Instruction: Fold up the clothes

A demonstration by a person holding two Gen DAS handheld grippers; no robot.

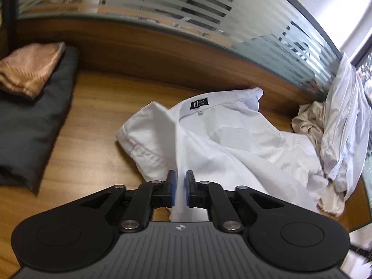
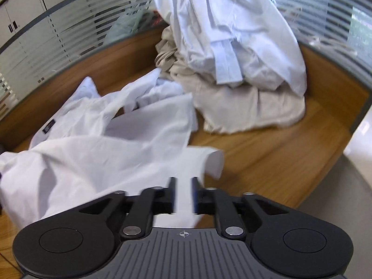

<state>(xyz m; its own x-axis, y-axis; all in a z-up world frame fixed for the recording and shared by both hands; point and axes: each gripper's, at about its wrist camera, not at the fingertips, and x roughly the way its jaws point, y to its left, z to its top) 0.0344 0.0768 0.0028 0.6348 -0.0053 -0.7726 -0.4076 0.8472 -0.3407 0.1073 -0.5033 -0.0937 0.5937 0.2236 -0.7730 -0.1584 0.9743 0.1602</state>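
A white shirt [image 1: 232, 139] lies crumpled on the wooden table [image 1: 93, 107], collar and dark label facing up. My left gripper [image 1: 181, 181] hangs over the shirt's near edge. Its jaws stand narrow, and a taut strip of white cloth runs up between the blue pads [image 1: 172, 186] and fills the gap. In the right wrist view the same shirt [image 2: 93, 153] spreads to the left. My right gripper [image 2: 183, 186] is over a loose white flap with its jaws apart. The cloth shows in the gap, and the pads do not press on it.
A heap of white and beige clothes [image 2: 232, 46] stands at the back right against the striped glass partition [image 2: 325, 11]. At the far left a folded brown garment [image 1: 30, 67] rests on a dark grey folded cloth [image 1: 30, 125]. The table edge [image 2: 325, 169] runs near right.
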